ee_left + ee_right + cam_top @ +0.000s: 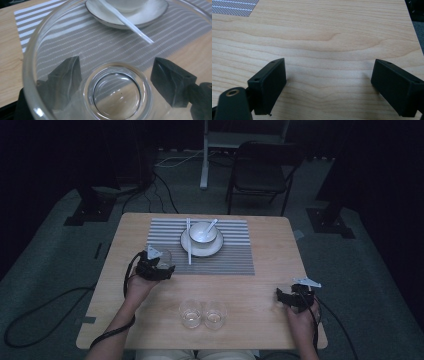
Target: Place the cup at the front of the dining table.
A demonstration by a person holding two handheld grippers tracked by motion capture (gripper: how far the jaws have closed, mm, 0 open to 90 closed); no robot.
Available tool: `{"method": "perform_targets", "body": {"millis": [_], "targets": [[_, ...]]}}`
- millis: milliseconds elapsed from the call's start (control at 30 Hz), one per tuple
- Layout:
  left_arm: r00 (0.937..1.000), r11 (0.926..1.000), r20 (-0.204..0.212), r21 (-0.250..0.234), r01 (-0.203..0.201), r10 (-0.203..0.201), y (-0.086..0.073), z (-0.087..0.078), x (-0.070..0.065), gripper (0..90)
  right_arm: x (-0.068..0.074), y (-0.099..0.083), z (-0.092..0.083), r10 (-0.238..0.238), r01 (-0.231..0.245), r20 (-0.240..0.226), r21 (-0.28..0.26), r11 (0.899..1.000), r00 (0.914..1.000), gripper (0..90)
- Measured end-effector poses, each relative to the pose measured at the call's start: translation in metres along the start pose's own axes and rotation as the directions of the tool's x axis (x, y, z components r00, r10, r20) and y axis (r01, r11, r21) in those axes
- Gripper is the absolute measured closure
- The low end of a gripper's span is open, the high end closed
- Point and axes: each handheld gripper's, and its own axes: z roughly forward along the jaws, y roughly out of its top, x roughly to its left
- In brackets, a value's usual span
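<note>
The left hand-held gripper (161,262) holds a glass (75,75), with its jaws pressed on the sides. The glass lies tipped, its mouth toward the camera. It is just over the near left corner of the mat (230,257). On the mat sits a plate (202,247) with a bowl (202,232) and spoon (211,225). The right hand-held gripper (286,296) is wide open and holds nothing, right of the mat over the bare worktop (260,310). Two more glasses (202,314) stand nearer the person than the mat.

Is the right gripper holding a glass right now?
No, the right gripper has its jaws spread apart over the bare wooden table, with nothing between them.
</note>
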Motion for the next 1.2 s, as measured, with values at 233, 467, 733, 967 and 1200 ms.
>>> {"method": "perform_targets", "body": {"millis": [233, 467, 733, 967, 1200], "targets": [[0.9991, 0.9998, -0.038, 0.006, 0.019, -0.019, 0.007, 0.01, 0.005, 21.5, 0.0, 0.0, 0.0, 0.0, 0.0, 0.0, 0.0, 1.0, 1.0, 12.1], [0.9948, 0.9968, -0.063, -0.005, 0.079, -0.08, 0.016, 0.024, 0.013, 21.4, 0.0, 0.0, 0.0, 0.0, 0.0, 0.0, -0.001, 1.0, 1.0, 12.1], [0.9894, 0.9946, -0.103, 0.006, 0.103, -0.102, 0.028, 0.048, 0.019, 21.4, 0.0, 0.0, 0.0, 0.0, 0.0, 0.0, -0.001, 1.0, 1.0, 12.1], [0.9832, 0.9904, -0.125, 0.02, 0.137, -0.133, 0.036, 0.069, 0.025, 21.4, 0.0, 0.0, 0.0, 0.0, 0.0, 0.0, -0.001, 1.0, 1.0, 12.1], [0.9741, 0.9857, -0.164, 0.039, 0.164, -0.156, 0.041, 0.09, 0.027, 21.4, 0.0, 0.0, 0.0, 0.0, 0.0, 0.0, -0.001, 1.0, 1.0, 12.1]]}}
